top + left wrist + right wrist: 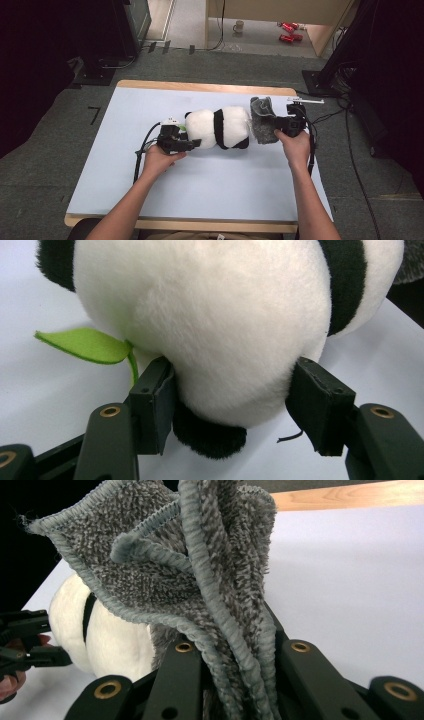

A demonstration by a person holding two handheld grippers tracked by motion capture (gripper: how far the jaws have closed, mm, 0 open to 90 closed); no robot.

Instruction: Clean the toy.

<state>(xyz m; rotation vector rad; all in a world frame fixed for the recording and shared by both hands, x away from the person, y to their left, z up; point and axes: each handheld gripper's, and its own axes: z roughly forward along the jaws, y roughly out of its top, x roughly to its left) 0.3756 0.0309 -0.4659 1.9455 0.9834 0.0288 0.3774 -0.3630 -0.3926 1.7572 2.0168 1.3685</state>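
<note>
A soft white and black panda plush toy [220, 128] lies on its side near the middle of the pale blue table top [210, 185], with its long axis across the table. At its right end a grey fluffy terry cloth [262, 120] is bunched up and stands partly upright, touching the plush body.

The right gripper [285, 125] has this cloth. In the right gripper view the cloth [200, 580] rises in thick folds with a stitched edge from between the two black jaws, and the jaws are pressed tight together on the folds, so the grip is firm. Behind the cloth, at the left of this view, the white body of the panda [100, 635] is visible, and farther off the left gripper [47, 642].

The left gripper [192, 144] is at the left end of the toy. In the left gripper view the jaws are about half open and stand on both sides of the round white part of the panda [220, 330]; the left pad touches the fur, and the right pad is just at the fur, but I cannot tell if it presses. A small green felt leaf [85, 344] sticks out from the toy beside the left jaw.

The table top has a light wooden edge [210, 88] and stands on a grey carpet floor [50, 150]. Far behind on the floor there are a white mug [239, 26] and red cans [289, 31].
</note>
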